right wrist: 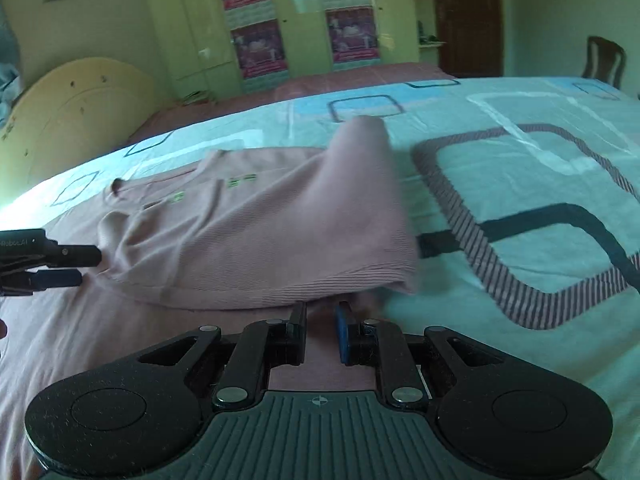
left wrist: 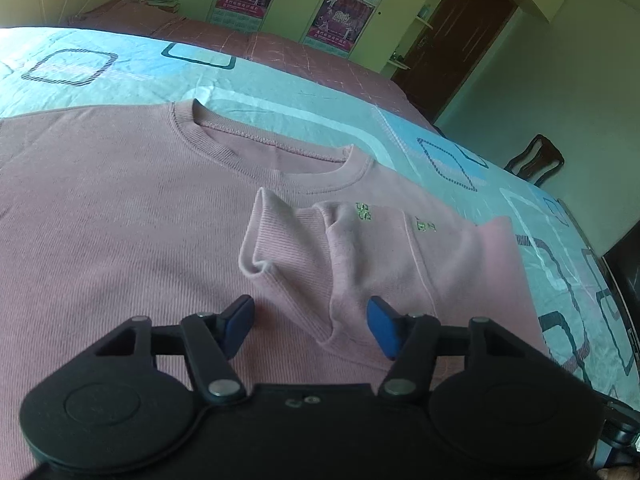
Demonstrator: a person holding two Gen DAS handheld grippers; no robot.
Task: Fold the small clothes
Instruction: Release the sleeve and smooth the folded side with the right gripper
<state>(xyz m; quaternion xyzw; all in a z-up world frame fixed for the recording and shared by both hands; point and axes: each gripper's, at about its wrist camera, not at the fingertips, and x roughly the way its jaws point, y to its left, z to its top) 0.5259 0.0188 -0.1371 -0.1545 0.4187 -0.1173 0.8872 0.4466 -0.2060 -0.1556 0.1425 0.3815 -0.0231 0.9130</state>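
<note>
Each camera rides behind its claw, tilted down, close over the bed (left wrist: 120, 76). Both views share the pink sweater (left wrist: 120, 220) and the wardrobe (right wrist: 304, 20) beyond.

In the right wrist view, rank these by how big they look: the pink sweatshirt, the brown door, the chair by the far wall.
1. Pink sweatshirt, by far the largest, though nearest the camera.
2. Brown door.
3. Chair, smallest, partly hidden behind the bed.

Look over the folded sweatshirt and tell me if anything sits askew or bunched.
The sleeve folded across the pink sweatshirt lies crumpled, its cuff puckered rather than flat. In the right wrist view the folded-over side stands humped above the bedsheet. Nothing looks torn or stained.
</note>
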